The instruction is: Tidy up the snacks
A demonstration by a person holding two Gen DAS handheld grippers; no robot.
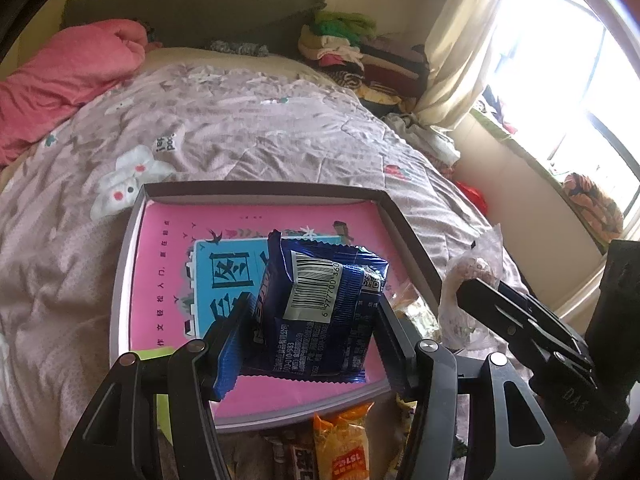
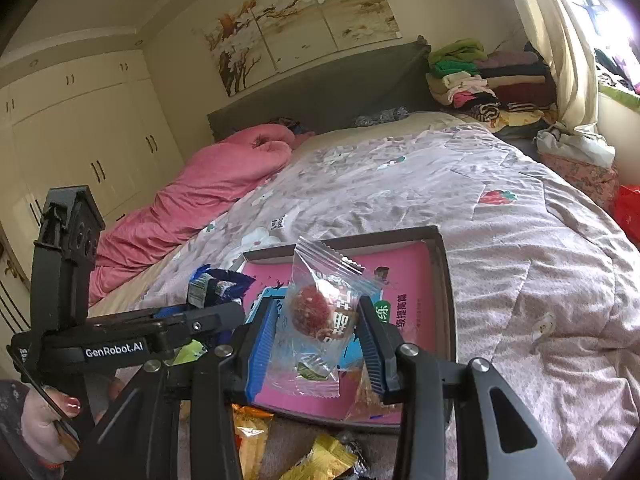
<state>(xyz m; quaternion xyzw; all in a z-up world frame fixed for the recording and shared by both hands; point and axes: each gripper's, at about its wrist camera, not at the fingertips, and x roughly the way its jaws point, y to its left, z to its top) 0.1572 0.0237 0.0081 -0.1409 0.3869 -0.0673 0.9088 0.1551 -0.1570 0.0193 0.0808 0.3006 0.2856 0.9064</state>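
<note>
My left gripper (image 1: 312, 320) is shut on a blue snack packet (image 1: 320, 304) with a white barcode, held above the shallow box (image 1: 124, 264) with a pink book lining its bottom. My right gripper (image 2: 318, 334) is shut on a clear wrapper with a red round candy (image 2: 310, 310), also held over the box (image 2: 446, 280). The right gripper shows at the right of the left wrist view (image 1: 480, 292), and the left gripper with the blue packet (image 2: 212, 284) shows at the left of the right wrist view.
The box lies on a bed with a grey-pink patterned quilt (image 1: 240, 128). Several loose snack packets, orange (image 1: 344, 444) and yellow (image 2: 324, 460), lie in front of the box. A pink duvet (image 2: 208, 196) and stacked clothes (image 2: 488, 84) sit at the bed's head.
</note>
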